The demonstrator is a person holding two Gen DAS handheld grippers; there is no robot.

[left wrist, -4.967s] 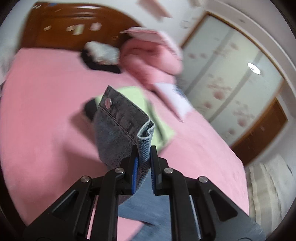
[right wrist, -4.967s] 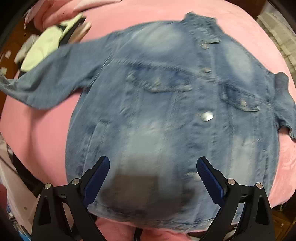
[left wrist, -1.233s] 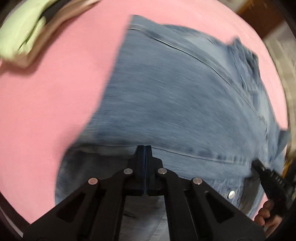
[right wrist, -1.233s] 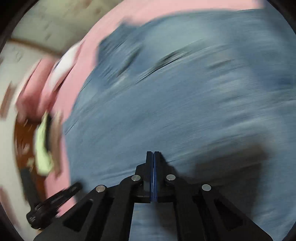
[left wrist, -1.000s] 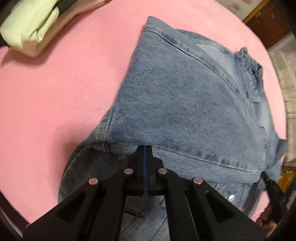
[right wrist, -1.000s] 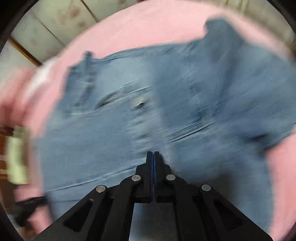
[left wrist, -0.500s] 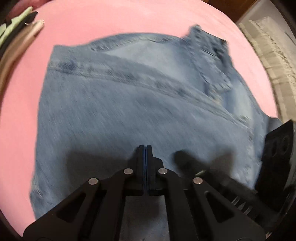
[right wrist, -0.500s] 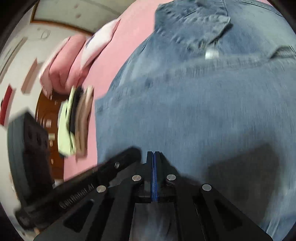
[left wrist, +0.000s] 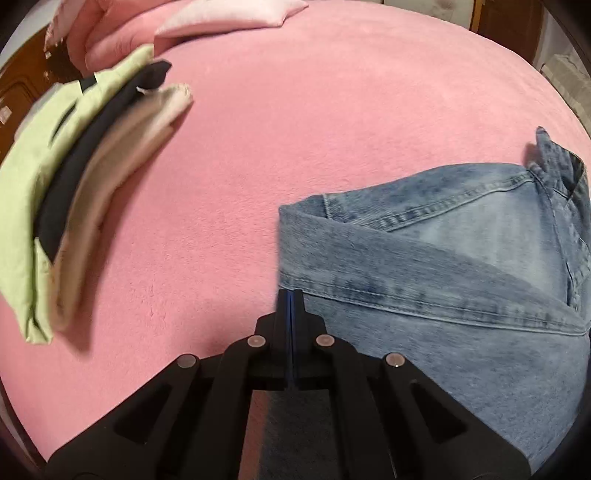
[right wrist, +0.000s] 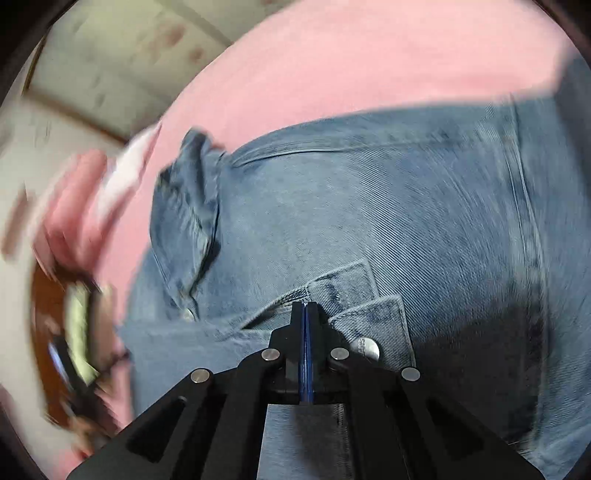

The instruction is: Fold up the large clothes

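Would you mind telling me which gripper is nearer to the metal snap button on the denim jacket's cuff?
Right. The right gripper is shut just beside the snap button on the cuff of the denim jacket. The left gripper is shut at the jacket's folded side edge, with no button in its view.

- The left wrist view looks forward and down along the left claw (left wrist: pixel 290 295), close above the bed (left wrist: pixel 332 110), facing its far edge, where pillows (left wrist: pixel 229 18) lie.
- The right wrist view looks along the right claw (right wrist: pixel 305 306), very near the denim jacket (right wrist: pixel 369 206), tilted toward a far corner of the bed and the wall beyond; its edges are blurred.
- Both views share the jacket's collar (left wrist: pixel 554 162), the pink bed and the folded clothes pile (left wrist: pixel 74 184).
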